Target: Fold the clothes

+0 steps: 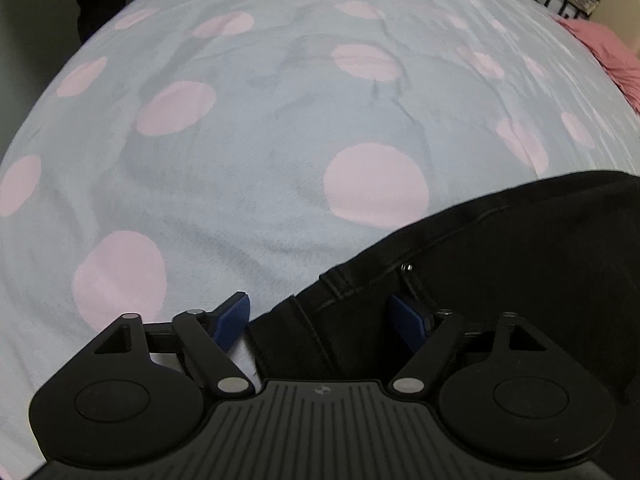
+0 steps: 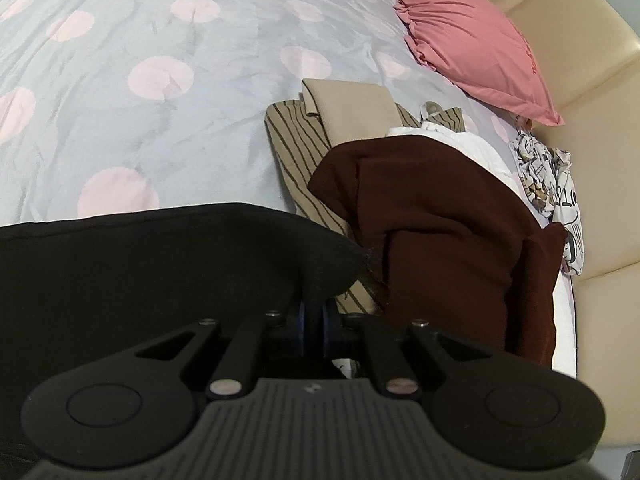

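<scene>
A black garment with seams and a small metal rivet lies on the spotted bedspread at the lower right of the left wrist view. My left gripper is open, its blue pads set wide, with the garment's waistband corner lying between them. In the right wrist view the same black garment stretches across the lower left. My right gripper is shut on a corner of that black cloth, which bunches up just above the blue pads.
The grey bedspread has pink dots. To the right lie a dark maroon garment, a striped tan garment, a folded beige piece, white cloth and a printed cloth. A pink pillow leans on the cream headboard.
</scene>
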Tool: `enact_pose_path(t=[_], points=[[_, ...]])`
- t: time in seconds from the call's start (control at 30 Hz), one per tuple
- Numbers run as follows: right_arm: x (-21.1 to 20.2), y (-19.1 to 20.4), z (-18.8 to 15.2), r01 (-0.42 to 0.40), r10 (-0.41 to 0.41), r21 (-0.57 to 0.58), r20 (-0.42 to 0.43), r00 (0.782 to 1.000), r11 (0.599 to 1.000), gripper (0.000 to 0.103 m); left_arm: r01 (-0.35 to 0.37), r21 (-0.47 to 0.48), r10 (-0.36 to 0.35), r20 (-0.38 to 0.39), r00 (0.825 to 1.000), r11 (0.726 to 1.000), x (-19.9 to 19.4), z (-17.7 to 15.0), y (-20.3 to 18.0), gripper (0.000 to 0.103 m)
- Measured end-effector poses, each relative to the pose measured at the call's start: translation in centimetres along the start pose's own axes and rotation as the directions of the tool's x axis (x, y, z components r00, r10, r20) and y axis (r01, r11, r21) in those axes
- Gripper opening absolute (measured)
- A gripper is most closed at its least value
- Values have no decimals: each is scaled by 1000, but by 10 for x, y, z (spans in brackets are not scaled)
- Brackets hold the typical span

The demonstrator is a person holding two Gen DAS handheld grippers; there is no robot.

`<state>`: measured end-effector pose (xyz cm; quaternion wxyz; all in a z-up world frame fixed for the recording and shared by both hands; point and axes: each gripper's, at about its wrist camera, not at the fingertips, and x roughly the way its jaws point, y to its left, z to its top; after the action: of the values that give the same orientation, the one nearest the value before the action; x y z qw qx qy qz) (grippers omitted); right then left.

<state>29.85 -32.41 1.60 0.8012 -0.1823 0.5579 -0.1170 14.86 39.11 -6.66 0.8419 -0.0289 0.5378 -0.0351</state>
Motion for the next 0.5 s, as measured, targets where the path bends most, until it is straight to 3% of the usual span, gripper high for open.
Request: enact_pose_path(t=[0.03, 0.07, 0.1, 0.3, 0.43, 0.5], points=[[0, -1, 0, 0, 0, 1, 1, 1000, 1000, 9, -7, 2, 7, 3, 1000, 1000, -2, 1, -2, 52], [-1, -1, -1, -1, 1, 3, 2, 1000, 1000, 9, -14, 3, 14, 4, 1000, 1000, -5, 2, -4, 51], [-2, -2, -1, -3, 3, 5, 4, 1000, 1000, 9, -21, 5, 21, 5, 1000, 1000, -7, 3, -7, 41], [-16, -8, -5, -13, 13, 3, 19, 1000, 1000, 9, -111, 18, 111, -1, 994, 994, -18, 12, -26, 30], [-31, -23, -10, -44, 42, 31, 39, 998, 999, 9, -134, 24, 133, 56, 990, 991, -40, 18, -37, 17], [-38, -31, -13, -63, 61, 42, 47, 997, 997, 9, -148, 11, 146, 90, 985, 989, -54, 25, -41, 17]])
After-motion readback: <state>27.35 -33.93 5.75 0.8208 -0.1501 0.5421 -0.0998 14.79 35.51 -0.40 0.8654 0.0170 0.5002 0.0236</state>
